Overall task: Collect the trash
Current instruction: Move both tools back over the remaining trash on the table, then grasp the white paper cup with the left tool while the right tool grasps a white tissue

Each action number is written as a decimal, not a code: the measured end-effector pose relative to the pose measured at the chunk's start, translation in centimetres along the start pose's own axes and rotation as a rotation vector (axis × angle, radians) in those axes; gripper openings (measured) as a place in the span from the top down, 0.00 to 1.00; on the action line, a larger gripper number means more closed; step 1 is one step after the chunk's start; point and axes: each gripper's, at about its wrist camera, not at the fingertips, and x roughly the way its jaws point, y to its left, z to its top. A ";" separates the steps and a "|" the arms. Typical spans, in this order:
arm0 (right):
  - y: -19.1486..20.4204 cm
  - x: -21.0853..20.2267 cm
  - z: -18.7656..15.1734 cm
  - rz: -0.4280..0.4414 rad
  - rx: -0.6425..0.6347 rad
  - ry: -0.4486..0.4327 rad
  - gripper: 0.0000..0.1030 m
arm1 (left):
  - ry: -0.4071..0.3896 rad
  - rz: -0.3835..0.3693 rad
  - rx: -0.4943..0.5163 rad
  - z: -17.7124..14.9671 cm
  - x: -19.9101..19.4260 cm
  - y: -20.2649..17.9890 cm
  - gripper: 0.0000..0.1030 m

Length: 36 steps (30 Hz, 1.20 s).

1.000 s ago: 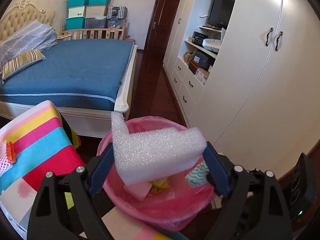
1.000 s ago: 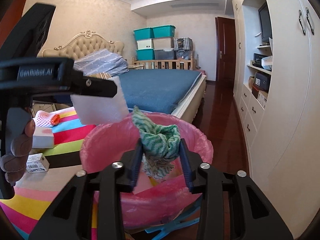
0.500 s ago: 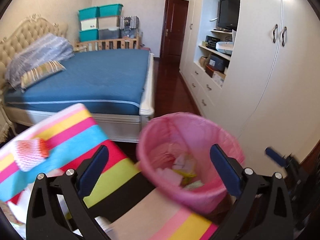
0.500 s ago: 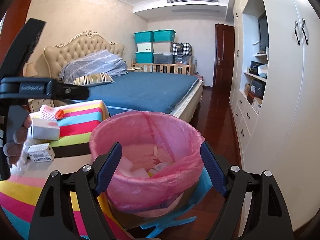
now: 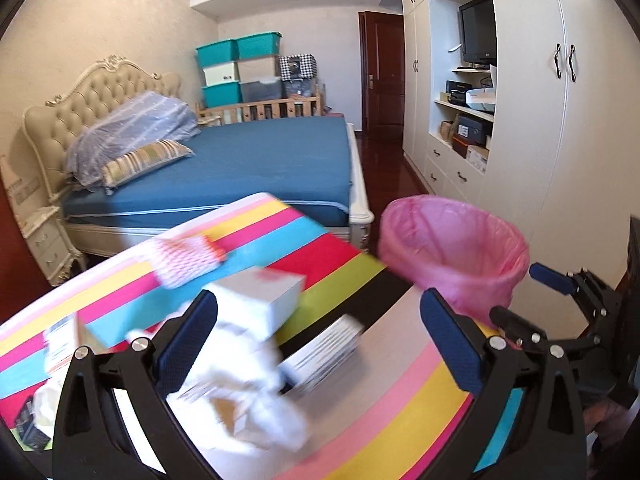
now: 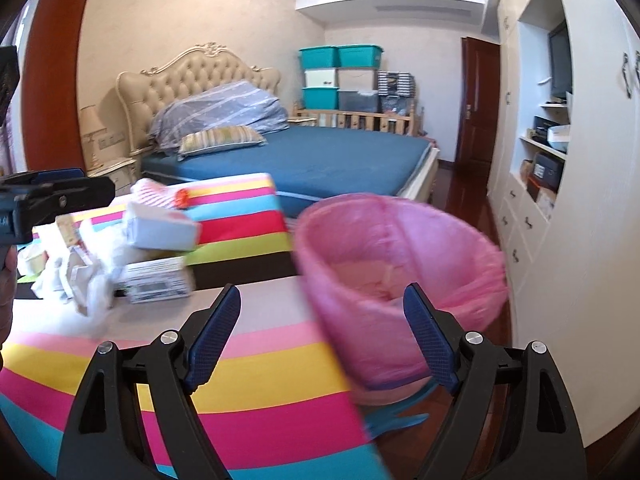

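The left gripper [image 5: 318, 334] hangs over the striped counter [image 5: 400, 400] with its jaws spread wide and nothing clamped between them. Below and between its blue pads lies a loose pile of trash: a crumpled white wrapper [image 5: 248, 396], blurred, a white carton [image 5: 260, 300] just behind it, and a small printed box [image 5: 324, 350] to the wrapper's right. Farther back on the counter sits a red-and-white foam net [image 5: 184, 258], and a labelled packet [image 5: 60, 344] lies toward the left edge.

The right gripper [image 6: 322, 334] points at the seam between the counter and the pink-lined waste bin [image 6: 400, 256]. Its jaws are opening and hold nothing; the bin's near wall shows between them, untouched by either pad. The bin stands just beside the counter's right edge, on the dark wood floor [image 6: 460, 196], with a blue dustpan-like piece [image 6: 396, 416] poking out at its foot. Pale scraps lie at the bottom of the liner, too blurred to name.

In the right wrist view the same pile sits at the left of the counter, well apart from the bin, and the left gripper's black frame enters from the left edge with part of a hand [image 6: 8, 280] beneath it. Behind the counter stands a bed [image 6: 320, 160] with a blue cover, and white wardrobes [image 5: 560, 160] line the right wall.
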 end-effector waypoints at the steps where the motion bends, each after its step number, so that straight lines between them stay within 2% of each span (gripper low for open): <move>1: 0.8 -0.1 -0.1 0.017 0.000 0.004 0.23 | 0.004 0.013 0.001 -0.9 -0.7 0.9 0.05; 7: 5.8 -0.6 -0.9 0.090 -0.027 0.035 0.22 | 0.030 0.091 -0.017 -5.2 -4.1 5.9 0.05; 9: 7.6 -0.8 -1.0 0.111 -0.052 0.040 0.22 | 0.038 0.144 -0.032 -6.7 -5.3 7.9 0.05; 14: 10.8 -0.8 -1.0 0.156 -0.080 0.047 0.22 | 0.065 0.258 -0.110 -10.4 -8.3 13.4 0.05; 19: 13.6 -0.5 -0.9 0.194 -0.119 0.056 0.22 | 0.122 0.309 -0.194 -13.3 -9.7 17.9 0.05; 26: 15.8 -0.5 -0.7 0.226 -0.146 0.056 0.22 | 0.218 0.278 -0.307 -14.9 -8.4 23.0 0.05; 36: 17.2 -0.5 -0.3 0.270 -0.158 0.055 0.22 | 0.267 0.280 -0.313 -13.8 -4.7 26.5 0.05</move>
